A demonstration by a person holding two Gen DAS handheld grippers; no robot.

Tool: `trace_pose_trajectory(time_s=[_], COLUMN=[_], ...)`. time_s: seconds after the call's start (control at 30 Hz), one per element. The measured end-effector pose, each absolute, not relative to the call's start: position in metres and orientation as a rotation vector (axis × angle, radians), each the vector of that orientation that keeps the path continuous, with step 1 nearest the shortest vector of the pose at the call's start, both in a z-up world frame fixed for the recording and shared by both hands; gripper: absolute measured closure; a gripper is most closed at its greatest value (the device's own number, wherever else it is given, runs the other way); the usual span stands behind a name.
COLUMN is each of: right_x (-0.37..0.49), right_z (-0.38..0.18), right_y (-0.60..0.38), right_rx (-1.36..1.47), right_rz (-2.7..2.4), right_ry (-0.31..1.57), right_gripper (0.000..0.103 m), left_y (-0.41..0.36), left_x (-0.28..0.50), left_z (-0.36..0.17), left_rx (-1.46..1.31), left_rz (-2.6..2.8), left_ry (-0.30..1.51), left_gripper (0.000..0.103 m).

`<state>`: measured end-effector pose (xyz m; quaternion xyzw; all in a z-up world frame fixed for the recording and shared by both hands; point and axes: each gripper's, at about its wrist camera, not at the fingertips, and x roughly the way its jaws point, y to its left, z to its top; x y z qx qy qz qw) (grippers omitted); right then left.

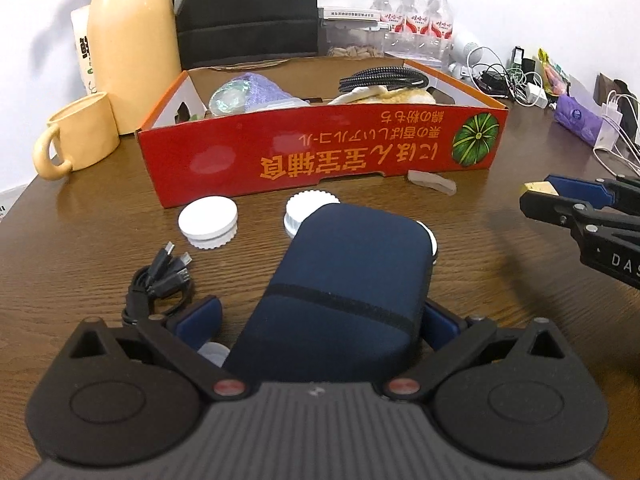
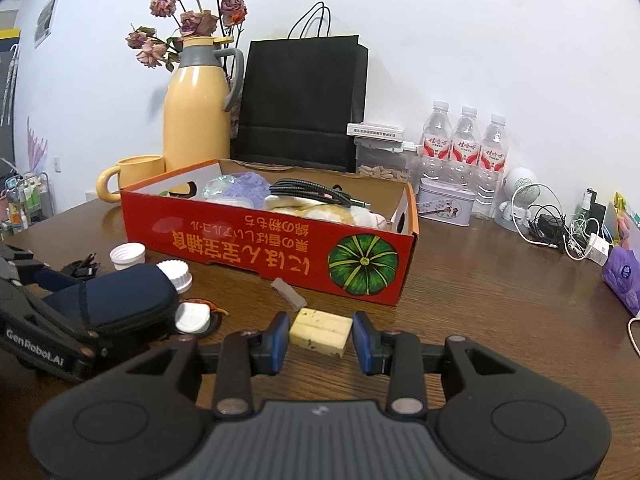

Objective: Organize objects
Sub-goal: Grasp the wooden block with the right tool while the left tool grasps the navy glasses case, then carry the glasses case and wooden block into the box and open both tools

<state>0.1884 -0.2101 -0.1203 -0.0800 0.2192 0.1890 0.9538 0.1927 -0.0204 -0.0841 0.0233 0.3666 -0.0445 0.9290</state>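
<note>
A navy zip case lies tilted over a white cap in front of the red cardboard box. My left gripper stands open around the case. Its right pad is against the case, and a strip of table shows beside the left pad. My right gripper is shut on a pale yellow speckled block, held before the box's pumpkin corner. In the left wrist view, that gripper comes in from the right edge. The box holds a braided cable, a purple cloth and pale bundles.
Two white screw caps, a black USB cable and a translucent grey piece lie before the box. Yellow mug, thermos, black bag, water bottles, tin, chargers and purple pack line the back and right.
</note>
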Motion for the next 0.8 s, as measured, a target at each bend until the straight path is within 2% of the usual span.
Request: trace_pose_trajectory(time_s=[0.17,0.8], right_x=[0.1885,0.188], right_z=[-0.1205,-0.1232], right_y=[-0.2098,-0.2087], right_rx=[-0.163,-0.169], right_rz=[0.384,0.389], right_ry=[0.446,0.46], right_gripper=[0.07,0.07], left_y=[-0.0206,-0.0239], left_x=[0.1856,0.1866], left_z=[-0.0883,-0.0872], left_rx=[0.046,0.028], left_rz=[-0.085,-0.034], left_ry=[0.699,0.701], left_gripper=[0.0,0.0])
